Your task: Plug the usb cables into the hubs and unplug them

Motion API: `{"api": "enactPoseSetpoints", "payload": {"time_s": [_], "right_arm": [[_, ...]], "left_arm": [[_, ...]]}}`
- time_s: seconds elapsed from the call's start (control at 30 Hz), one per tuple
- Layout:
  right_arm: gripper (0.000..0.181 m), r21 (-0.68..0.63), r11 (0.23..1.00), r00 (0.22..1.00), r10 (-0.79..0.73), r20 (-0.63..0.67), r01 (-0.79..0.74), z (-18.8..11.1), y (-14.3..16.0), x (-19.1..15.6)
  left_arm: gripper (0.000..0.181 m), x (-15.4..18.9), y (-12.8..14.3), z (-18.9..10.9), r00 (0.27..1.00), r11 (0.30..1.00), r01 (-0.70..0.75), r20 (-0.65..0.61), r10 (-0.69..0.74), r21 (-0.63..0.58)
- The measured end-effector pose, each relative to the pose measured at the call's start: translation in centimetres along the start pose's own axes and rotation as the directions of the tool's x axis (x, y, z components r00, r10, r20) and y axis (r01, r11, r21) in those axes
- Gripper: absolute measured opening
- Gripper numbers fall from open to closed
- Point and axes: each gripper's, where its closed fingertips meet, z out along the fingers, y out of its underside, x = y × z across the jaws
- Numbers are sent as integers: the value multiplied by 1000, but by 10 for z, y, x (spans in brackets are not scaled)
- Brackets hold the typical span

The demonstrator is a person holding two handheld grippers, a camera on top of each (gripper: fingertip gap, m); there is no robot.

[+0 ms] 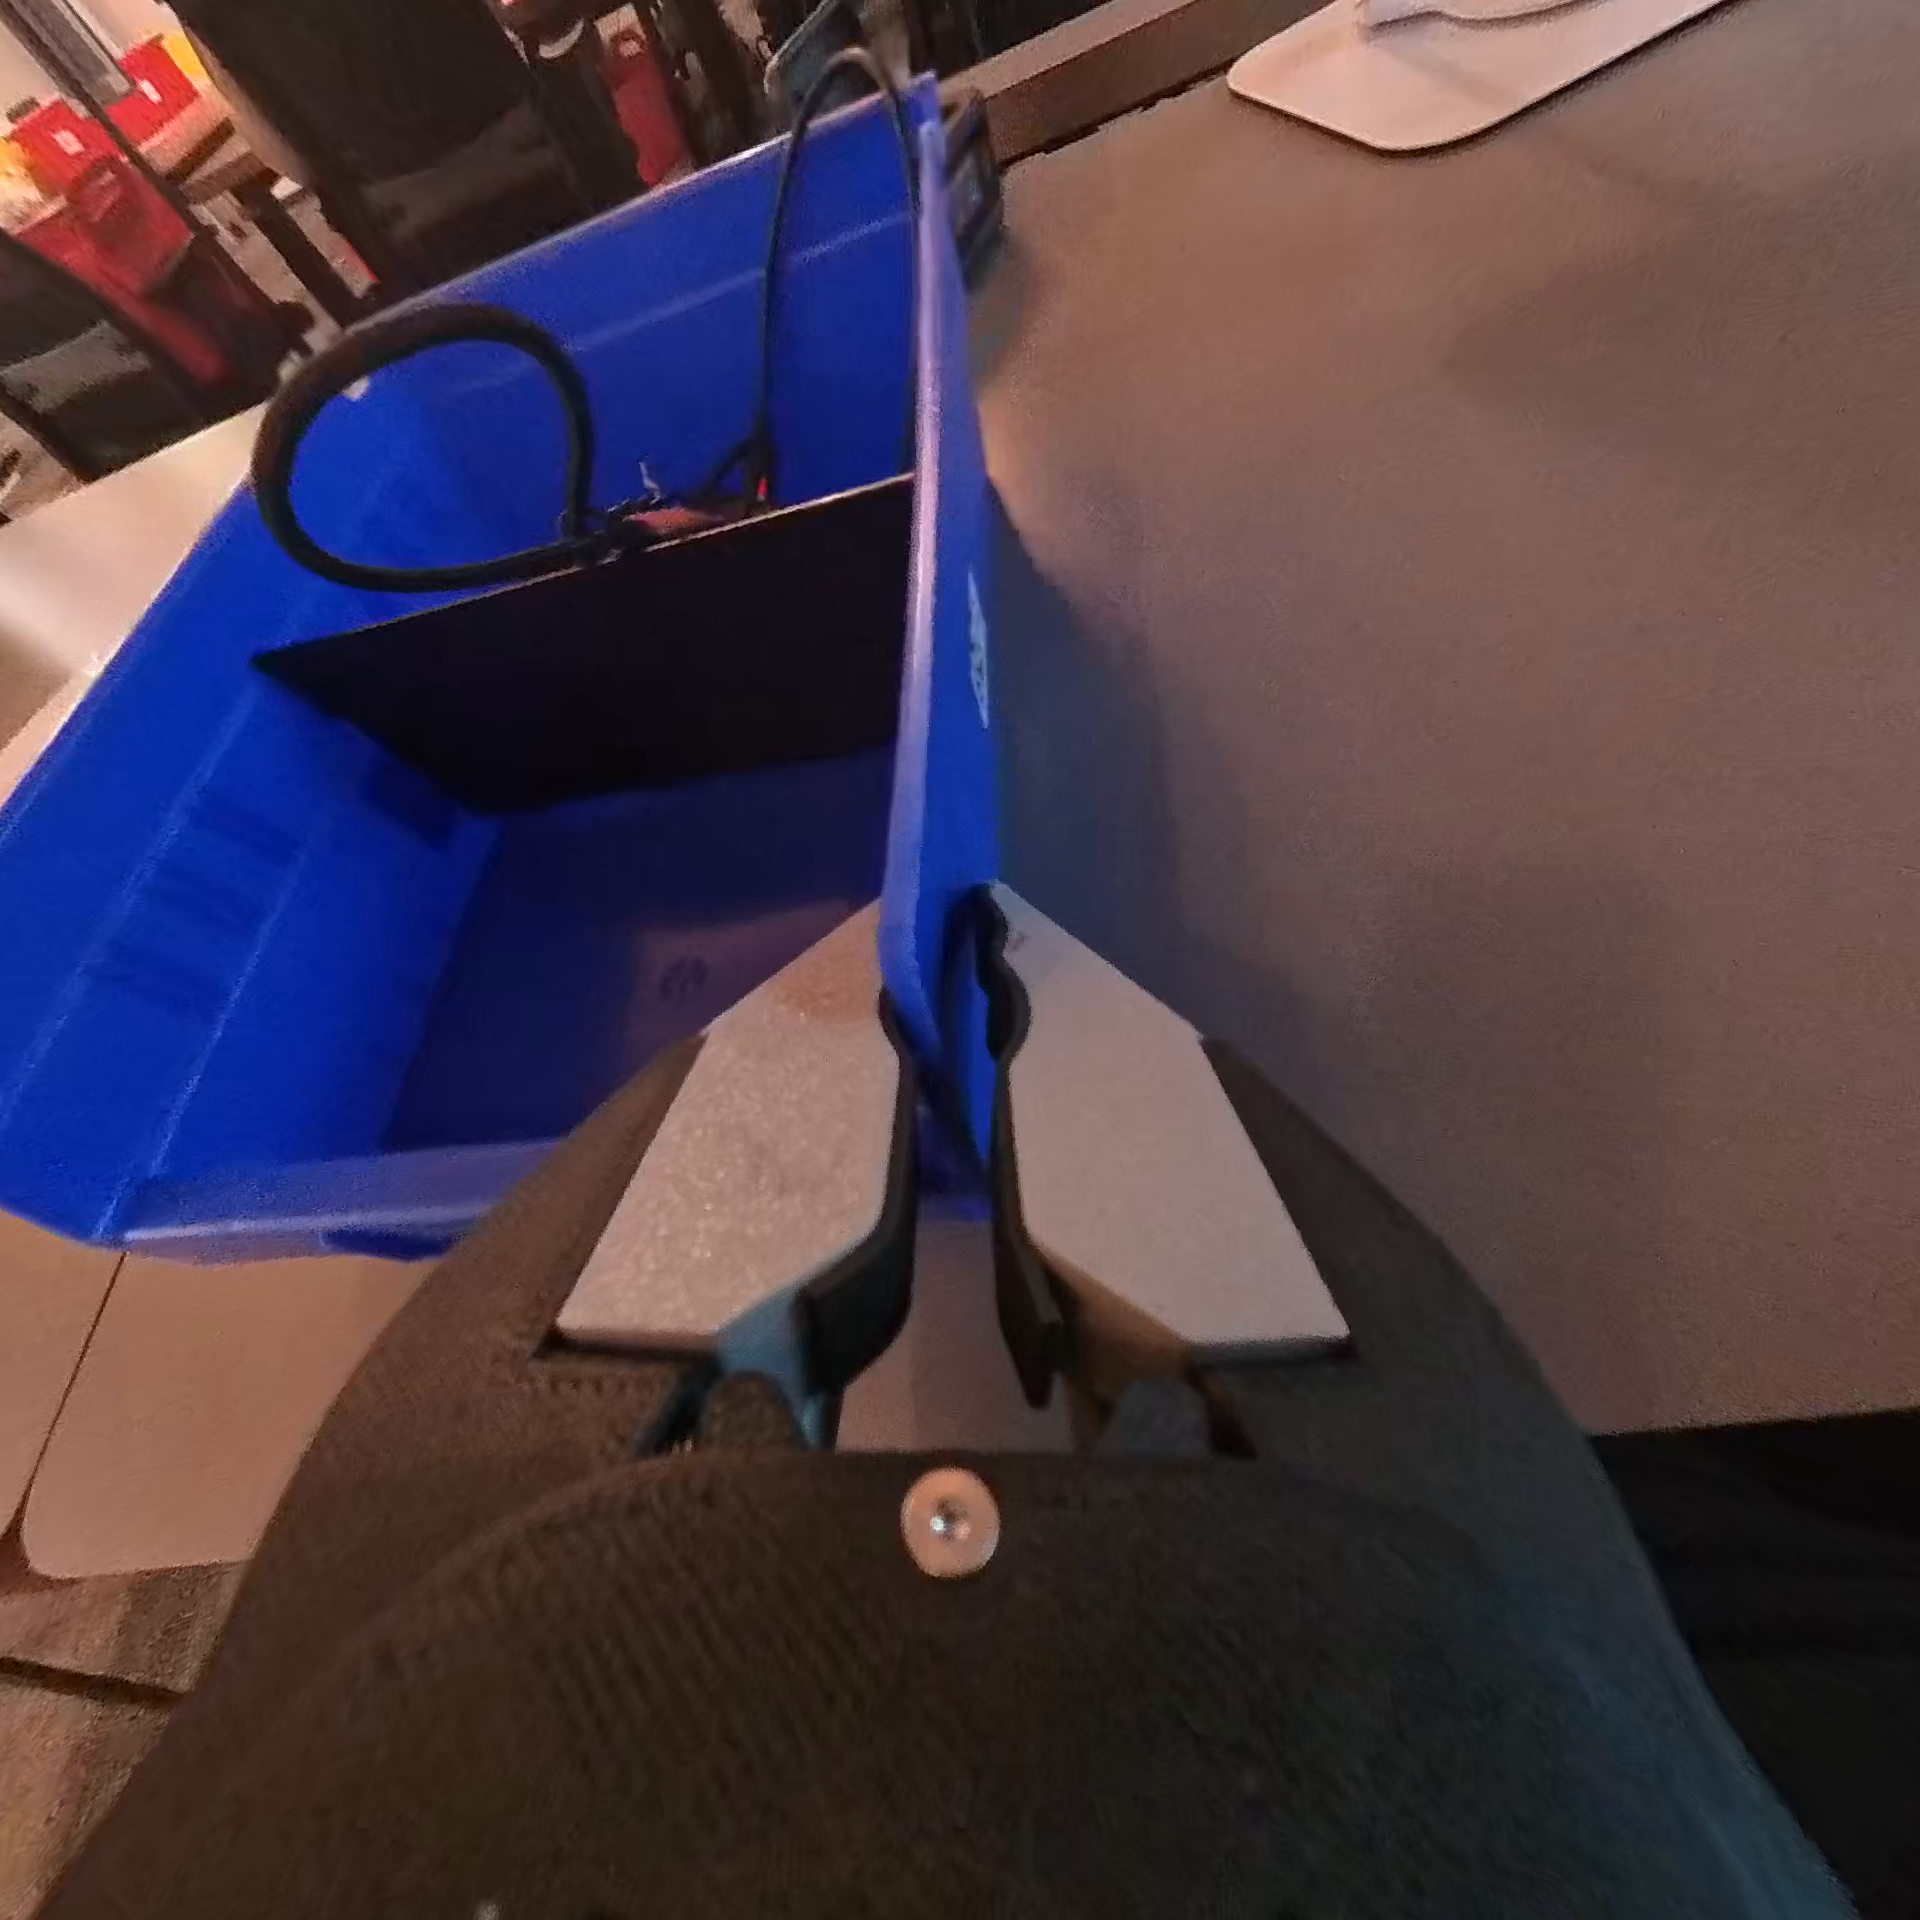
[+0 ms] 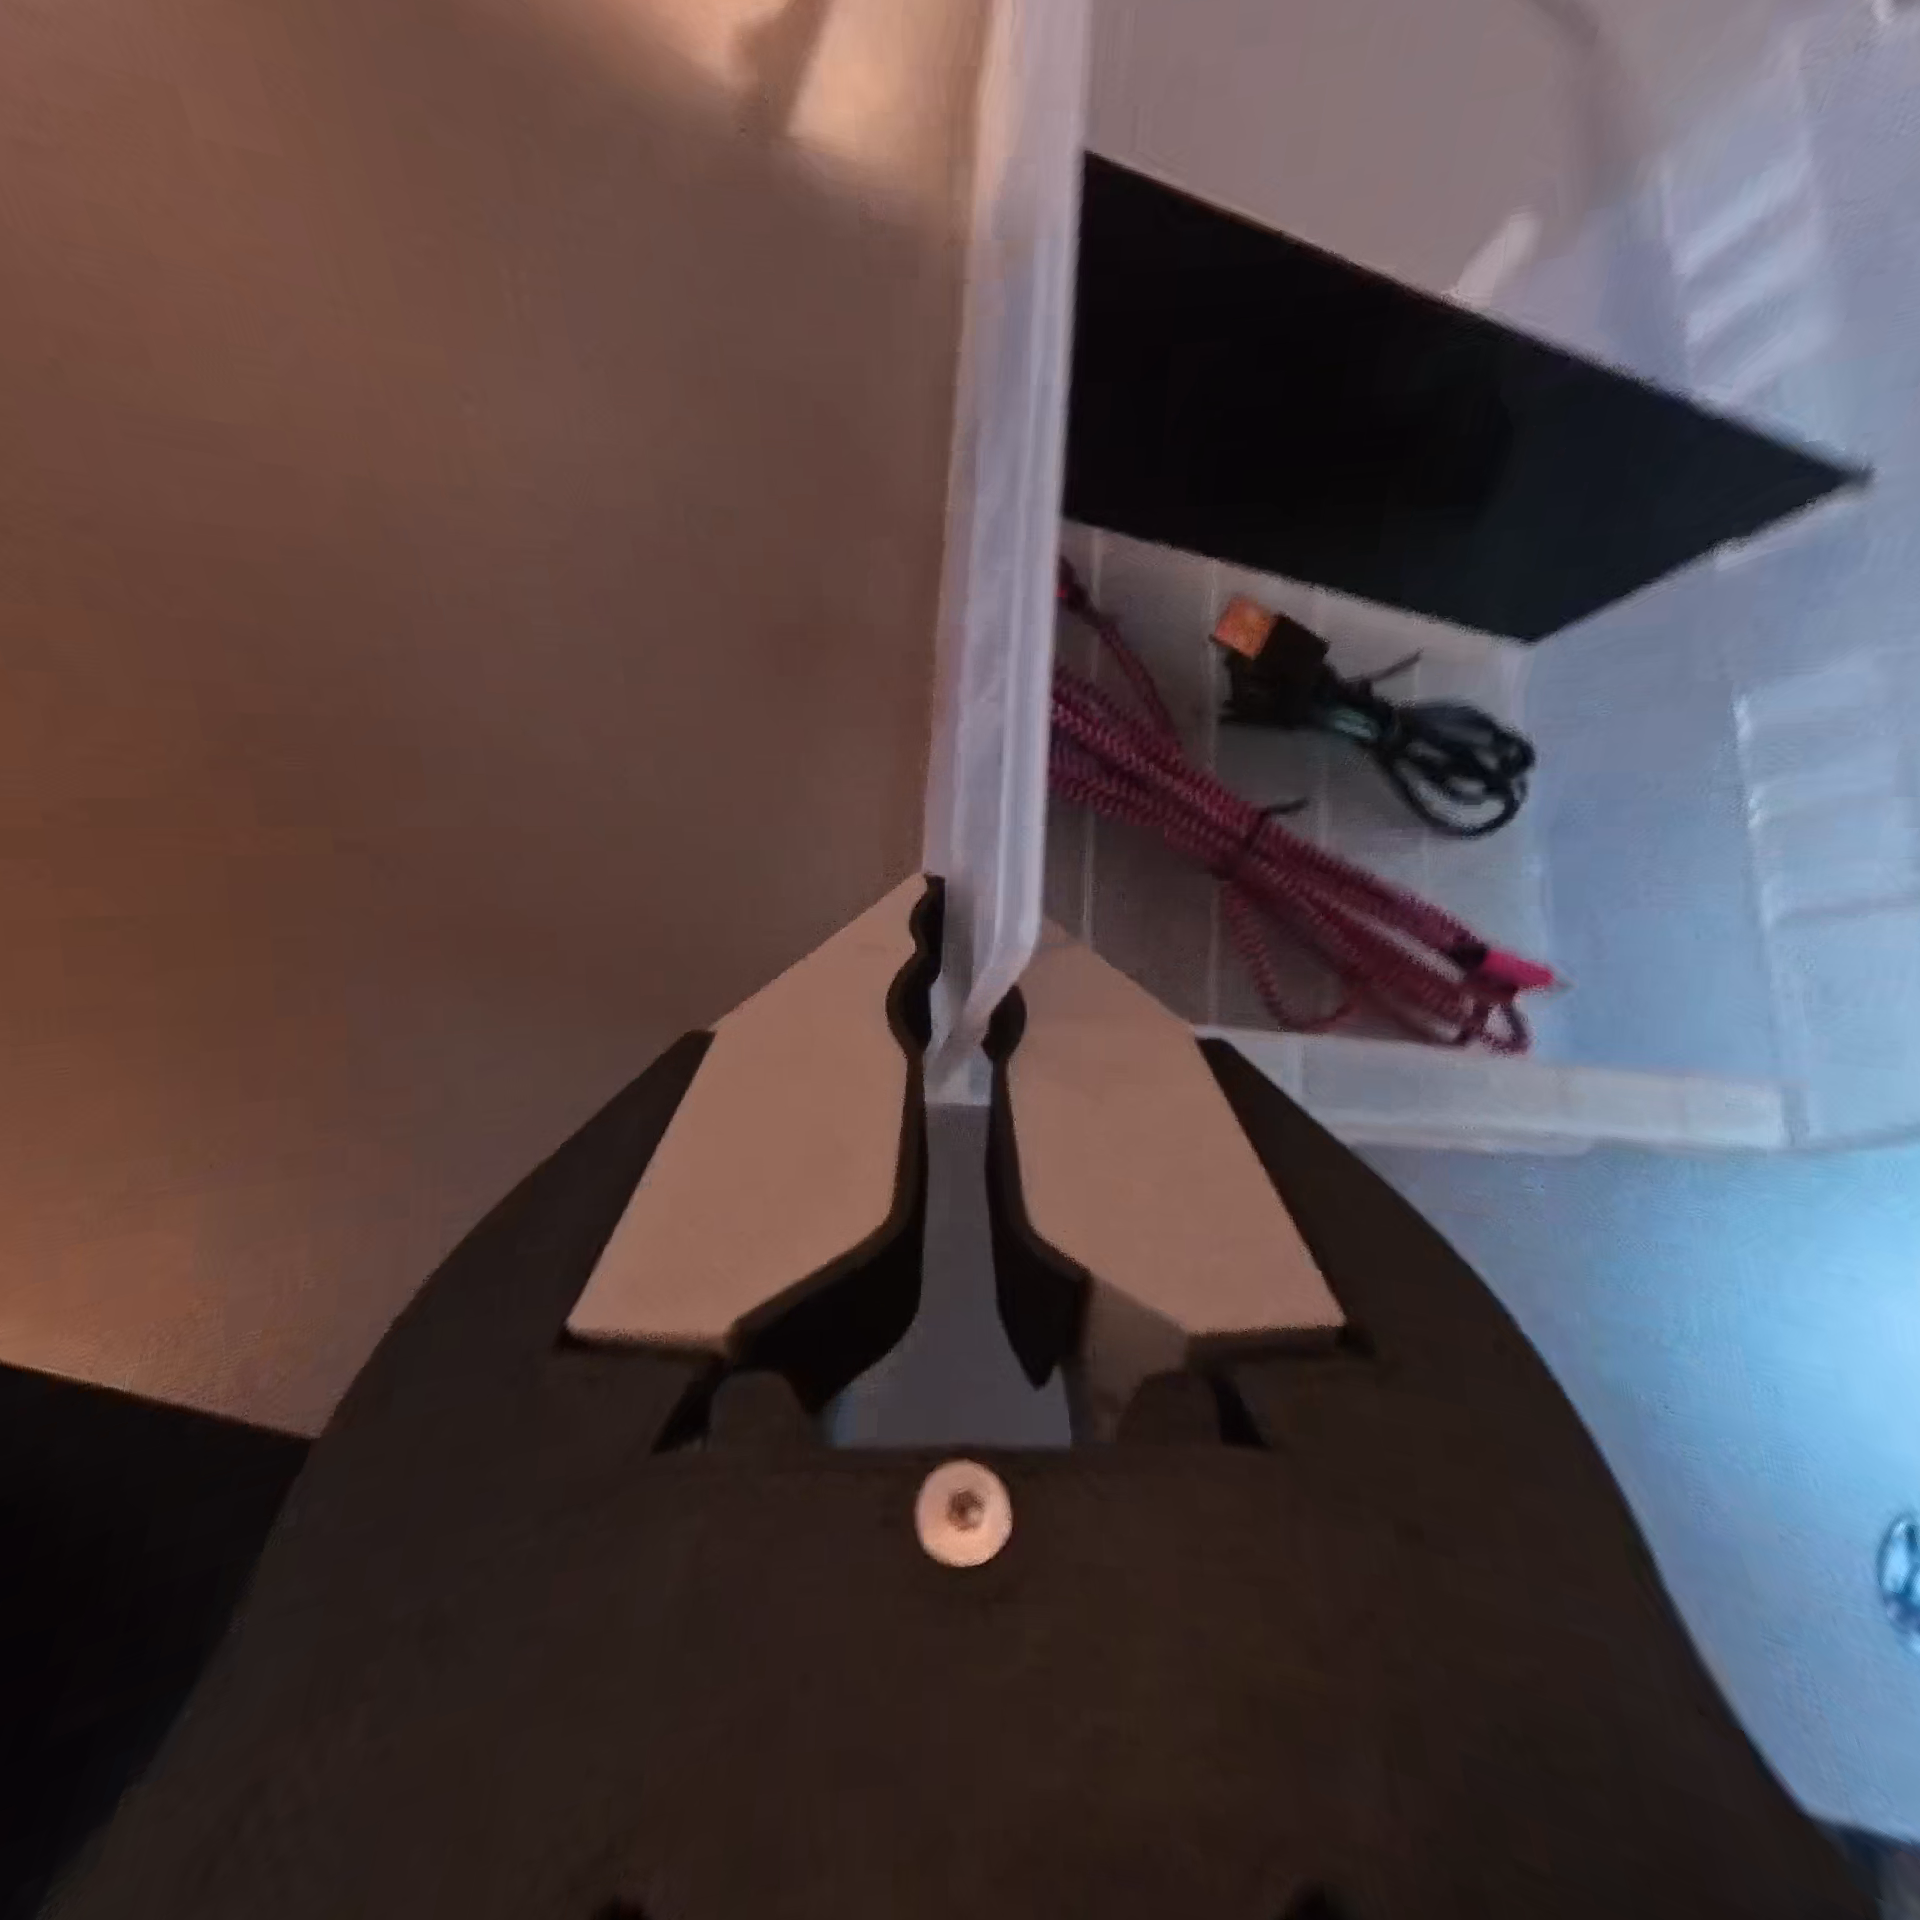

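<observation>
left hand-held gripper (image 1: pixel 951 1023): jaws narrowed, pinching the side wall of the blue bin (image 1: pixel 940 644) near its front corner.
right hand-held gripper (image 2: pixel 961 997): jaws narrowed, clamping the side wall of the white bin (image 2: pixel 1003 582) near its front corner.
blue bin: sitting at the desk (image 1: pixel 1455 675) edge; black divider (image 1: pixel 613 675) is splitting it in two. Near compartment is looking bare; black cable (image 1: pixel 416 457) is looping up out of the far one.
white bin: black divider panel (image 2: pixel 1403 416) across it too. Near compartment is holding the pink braided cable (image 2: pixel 1226 831), bundled against the gripped wall, and a coiled black usb cable (image 2: pixel 1434 748) with its plug end pointing at the divider.
hubs: not spotting any for sure. Something dark is sitting behind the blue bin's divider, too small to call.
progress: judging by this, plugging is not starting yet. Both grippers are busy with bin walls, cables are lying loose and bundled, nothing mated.
remaining: release the bins, pick a cable, find a hub port, plug, then unplug. Basically the whole job.
watch: both views are blurring a bit, so the bins are probably being shifted right now.
</observation>
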Motion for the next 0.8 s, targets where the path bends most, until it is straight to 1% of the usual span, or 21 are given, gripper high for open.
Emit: {"api": "enactPoseSetpoints", "payload": {"time_s": [0.07, 0.13, 0.2, 0.27, 0.33, 0.5, 0.63, 0.7, 0.73, 0.8], "right_arm": [[1, -10, 998, 998, 66, -9, -67, -3, 10, 18], [6, -6, 995, 993, 104, -54, -104, -4, 18, 34], [9, -6, 993, 988, 118, -100, -119, -5, 23, 47], [13, -20, 990, 981, 134, -144, -138, -5, 27, 59], [13, -23, 988, 979, 148, -142, -153, -4, 28, 63], [11, -37, 987, 975, 145, -166, -153, -4, 30, 67], [9, -39, 986, 969, 152, -196, -162, -3, 31, 73], [10, -27, 991, 972, 122, -200, -130, -2, 30, 74], [10, -42, 991, 974, 113, -197, -124, -3, 32, 74], [19, -52, 991, 973, 112, -200, -125, -14, 31, 77]], "left_arm": [[5, 0, 0, 0, 1000, 1000, -9, -2, 9, 0], [6, 1, 0, -2, 1000, 1000, -9, -21, 9, 8], [21, 9, 1, -5, 996, 1000, 6, -94, -3, 26], [36, 17, 1, -9, 984, 999, 35, -176, -31, 19], [47, 16, -1, -14, 978, 999, 42, -203, -37, 18], [46, -3, -5, -22, 986, 998, 27, -165, -18, 52], [44, -5, -3, -21, 983, 998, 51, -181, -42, 45], [44, -5, -2, -21, 981, 998, 53, -190, -44, 41], [44, -4, -2, -22, 981, 998, 51, -192, -42, 41], [47, -4, -3, -25, 980, 998, 40, -198, -31, 43]]}}
